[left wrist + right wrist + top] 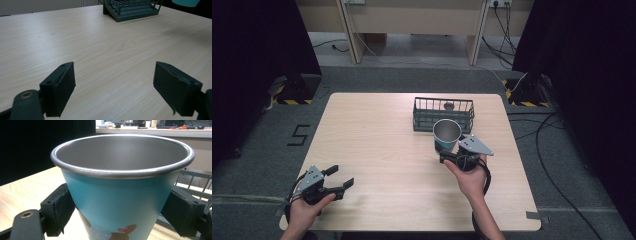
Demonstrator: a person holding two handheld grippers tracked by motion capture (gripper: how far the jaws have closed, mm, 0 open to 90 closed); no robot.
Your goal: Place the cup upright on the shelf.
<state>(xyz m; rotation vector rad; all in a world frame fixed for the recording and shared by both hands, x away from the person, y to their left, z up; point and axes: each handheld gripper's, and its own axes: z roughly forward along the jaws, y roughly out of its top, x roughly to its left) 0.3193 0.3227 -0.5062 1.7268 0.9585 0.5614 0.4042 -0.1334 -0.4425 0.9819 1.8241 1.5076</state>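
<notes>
Cup: blue cup (117, 202) with a grey metal inside and rolled rim, a small printed figure low on its side; upright, mouth open upward. In the high view the cup (446, 135) sits right of centre in the frame, just below the basket.
Cup, hold: gripped on two opposite sides by the right gripper (120, 212), one black pad pressed to each flank of the cup wall.
Cup, height: whether its base rests on the table or is raised cannot be told.
Right gripper: right gripper (452, 155) in the person's right hand (470, 180), centre right of the high view; jaws spread only as wide as the cup and closed against it.
Basket: dark wire basket (443, 114), upper centre of the high view, standing on the table; a small dark round item lies inside, too small to identify. In the left gripper view the basket (132, 10) is at the top edge.
Left gripper: left gripper (341, 180) in the left hand (304, 210), lower left of the high view, well apart from the cup; jaws wide apart, nothing between them. Its pads (62, 87) frame bare tabletop.
Table: light wood table (372, 145), with dark grey floor around it.
</notes>
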